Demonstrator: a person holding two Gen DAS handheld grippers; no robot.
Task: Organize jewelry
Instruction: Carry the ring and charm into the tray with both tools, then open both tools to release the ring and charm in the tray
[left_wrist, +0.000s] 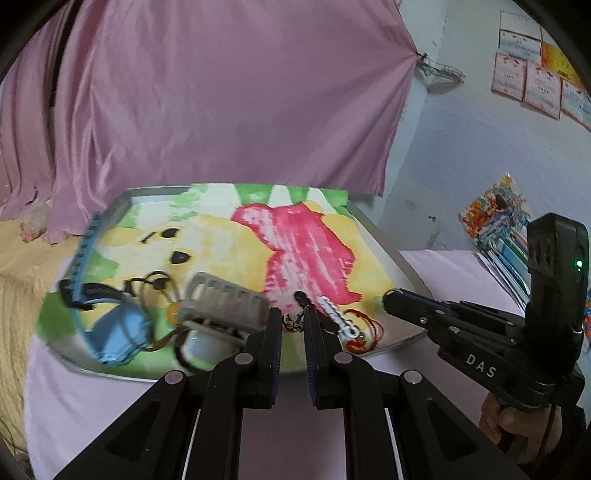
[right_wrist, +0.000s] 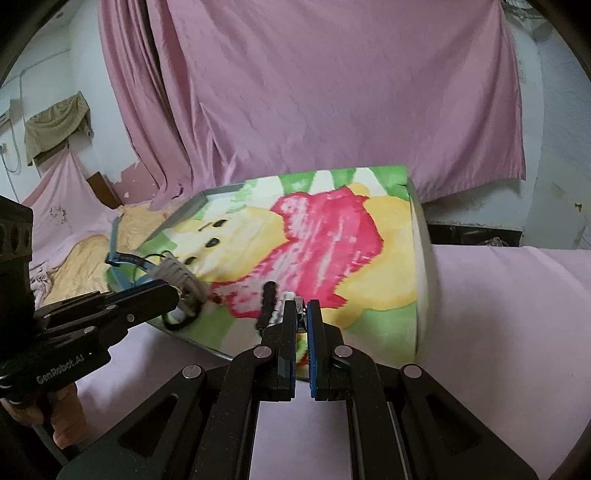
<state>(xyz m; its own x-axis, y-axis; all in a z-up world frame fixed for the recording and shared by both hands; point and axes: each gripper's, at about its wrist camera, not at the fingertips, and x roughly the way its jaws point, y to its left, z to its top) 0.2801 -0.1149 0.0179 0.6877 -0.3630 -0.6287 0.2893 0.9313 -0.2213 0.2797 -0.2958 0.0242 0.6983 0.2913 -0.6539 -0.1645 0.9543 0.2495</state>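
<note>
A metal tray (left_wrist: 384, 236) lined with a bright cartoon towel (left_wrist: 306, 251) holds the jewelry. On it lie a blue headband (left_wrist: 83, 254), a grey comb clip (left_wrist: 225, 299), a white beaded piece (left_wrist: 338, 317), a black piece (left_wrist: 301, 297) and a red string (left_wrist: 364, 330). My left gripper (left_wrist: 292, 314) stands over the tray's front edge with a narrow gap. A small dark and gold trinket (left_wrist: 291, 324) shows in that gap; I cannot tell if it is touched. My right gripper (right_wrist: 302, 306) hovers by the tray's right front, its fingers nearly together with nothing seen held. From the left wrist view the right gripper (left_wrist: 386, 295) looks shut.
The tray rests on a pink cloth surface (right_wrist: 498, 295). A pink curtain (left_wrist: 221, 92) hangs behind. A yellow blanket (right_wrist: 85, 258) lies to the left. Stacked books (left_wrist: 495, 225) stand at the right wall. A hand (left_wrist: 513, 421) holds the right gripper's handle.
</note>
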